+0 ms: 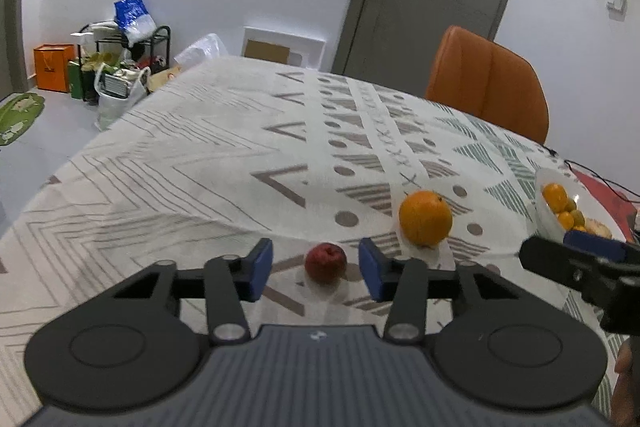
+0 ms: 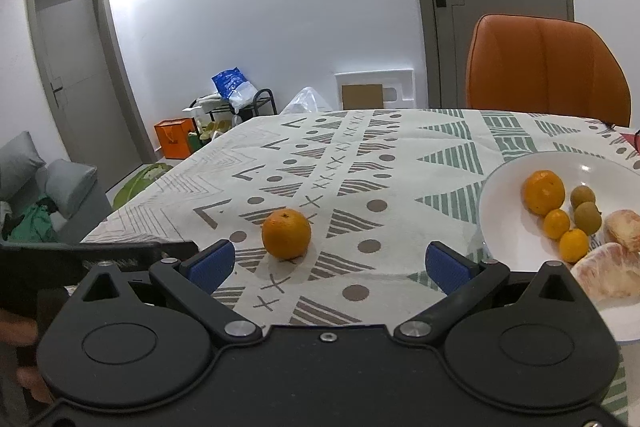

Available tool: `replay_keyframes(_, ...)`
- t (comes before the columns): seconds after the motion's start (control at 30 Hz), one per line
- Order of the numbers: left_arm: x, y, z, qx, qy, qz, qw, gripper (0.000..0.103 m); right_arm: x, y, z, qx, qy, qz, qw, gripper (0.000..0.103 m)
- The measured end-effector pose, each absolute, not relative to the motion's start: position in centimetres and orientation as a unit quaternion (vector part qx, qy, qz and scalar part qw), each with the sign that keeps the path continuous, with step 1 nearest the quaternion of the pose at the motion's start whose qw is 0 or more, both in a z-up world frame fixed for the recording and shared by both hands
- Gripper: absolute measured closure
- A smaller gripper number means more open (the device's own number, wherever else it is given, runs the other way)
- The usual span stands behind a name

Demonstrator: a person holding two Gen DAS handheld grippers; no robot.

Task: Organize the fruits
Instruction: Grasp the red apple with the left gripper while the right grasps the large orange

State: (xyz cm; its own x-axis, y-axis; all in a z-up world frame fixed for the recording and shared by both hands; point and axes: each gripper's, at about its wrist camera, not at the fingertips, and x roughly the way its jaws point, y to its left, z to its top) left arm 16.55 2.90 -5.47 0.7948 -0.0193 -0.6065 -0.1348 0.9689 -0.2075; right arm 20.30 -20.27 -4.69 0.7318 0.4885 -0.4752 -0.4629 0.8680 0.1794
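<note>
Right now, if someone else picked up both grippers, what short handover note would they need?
Left gripper: open, empty, fingers either side of the small red apple on the patterned tablecloth; not gripped yet.
Right gripper: open, empty, near the white plate.
Large orange: loose on the cloth, left of the plate.
Done: the plate already holds a mandarin, small citrus, two greenish fruits and peeled pomelo segments.
Left: likely moving the apple and the orange to the plate.

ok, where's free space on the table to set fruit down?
Bare cloth left of and beyond the apple, out to the far table edge. On the plate, only its left part is bare. Crowded: plate's right side, and around the orange between both tools.
</note>
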Motion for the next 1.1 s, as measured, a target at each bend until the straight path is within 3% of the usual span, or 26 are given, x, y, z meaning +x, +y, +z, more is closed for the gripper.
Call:
replay_keyframes(0.1,17.0,2.6,-6.1,-0.107,0.323,0.035,0.940,0.071,20.6,-19.9,-4.8,0.023,0.264,0.258,0.929,0.000)
replay_keyframes(0.13,17.1,2.6,-6.1,-0.105,0.324,0.038,0.939,0.080,20.6,-19.7,-4.9,0.022,0.264,0.259,0.929,0.000)
replay_keyframes(1.1,15.4,9.4,-4.2,-0.149,0.293,0.090,0.940,0.081,23.5,-13.5,-5.6,-0.007,0.287,0.303,0.909,0.013)
